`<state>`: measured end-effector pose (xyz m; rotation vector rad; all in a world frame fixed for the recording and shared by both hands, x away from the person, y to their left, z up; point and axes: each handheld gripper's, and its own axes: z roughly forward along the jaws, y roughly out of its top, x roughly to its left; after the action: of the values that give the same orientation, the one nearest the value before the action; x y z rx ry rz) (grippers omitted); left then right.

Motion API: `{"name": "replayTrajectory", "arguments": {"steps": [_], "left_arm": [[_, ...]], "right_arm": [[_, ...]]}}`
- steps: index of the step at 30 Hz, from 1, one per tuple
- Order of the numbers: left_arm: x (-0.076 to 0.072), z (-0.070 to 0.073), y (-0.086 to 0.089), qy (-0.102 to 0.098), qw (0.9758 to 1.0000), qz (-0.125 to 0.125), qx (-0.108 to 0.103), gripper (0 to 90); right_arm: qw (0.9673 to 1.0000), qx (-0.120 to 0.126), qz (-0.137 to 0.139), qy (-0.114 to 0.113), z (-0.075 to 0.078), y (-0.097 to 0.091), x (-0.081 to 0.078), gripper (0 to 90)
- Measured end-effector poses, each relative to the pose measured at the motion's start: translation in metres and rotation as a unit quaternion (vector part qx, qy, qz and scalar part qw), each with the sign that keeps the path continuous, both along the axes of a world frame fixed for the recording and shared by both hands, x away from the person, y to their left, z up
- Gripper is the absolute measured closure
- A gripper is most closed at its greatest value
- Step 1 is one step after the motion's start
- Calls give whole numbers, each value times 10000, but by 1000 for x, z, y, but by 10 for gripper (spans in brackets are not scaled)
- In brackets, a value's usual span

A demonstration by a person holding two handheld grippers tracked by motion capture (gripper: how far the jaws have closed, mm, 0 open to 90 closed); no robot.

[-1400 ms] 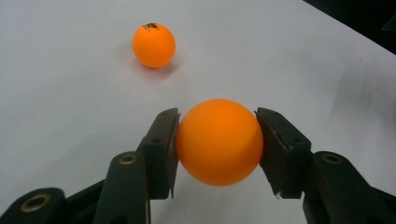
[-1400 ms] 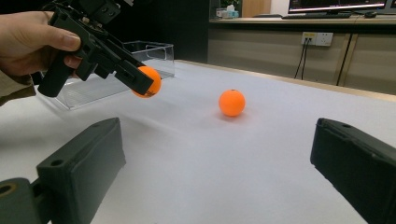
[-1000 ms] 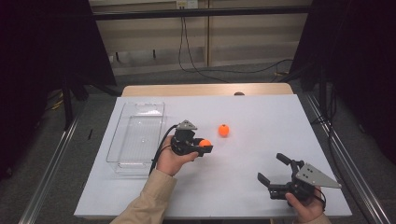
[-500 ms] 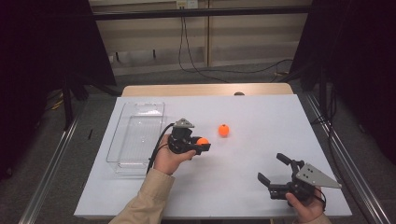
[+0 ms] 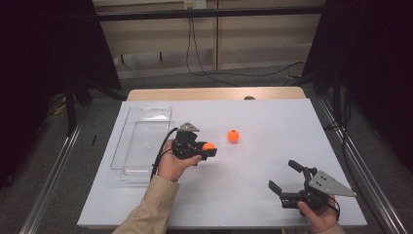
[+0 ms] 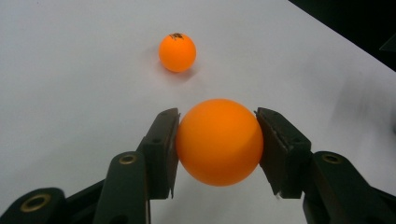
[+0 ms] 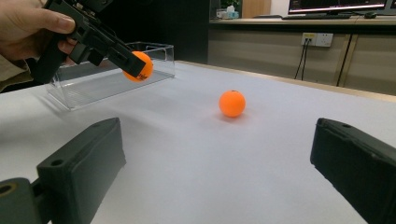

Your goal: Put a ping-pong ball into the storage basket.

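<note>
white table [image 5: 243,122] under a fixed overhead camera, dark curtains at both sides. at far left lies a clear plastic tray [image 5: 141,141]. just right of it, the person's left hand [image 5: 173,165] rises from a beige sleeve, holding the left gripper [image 5: 209,148] raised off the table and angled rightward, its jaws clamped on an orange ball [image 6: 219,142] (lifted clear of the surface). a second orange ball [image 5: 234,136] rests on the table nearby. at lower right, the right gripper [image 5: 287,178] sits low, jaws spread apart with nothing between them.
</note>
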<state>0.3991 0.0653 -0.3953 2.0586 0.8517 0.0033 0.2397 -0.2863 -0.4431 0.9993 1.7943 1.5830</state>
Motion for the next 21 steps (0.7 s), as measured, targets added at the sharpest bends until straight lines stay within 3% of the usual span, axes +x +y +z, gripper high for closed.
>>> {"name": "replayTrajectory", "arguments": {"steps": [21], "left_arm": [[3, 7, 12, 18, 10000, 58, 3, 510]], "right_arm": [[10000, -8, 8, 1, 0, 0, 0, 22]]}}
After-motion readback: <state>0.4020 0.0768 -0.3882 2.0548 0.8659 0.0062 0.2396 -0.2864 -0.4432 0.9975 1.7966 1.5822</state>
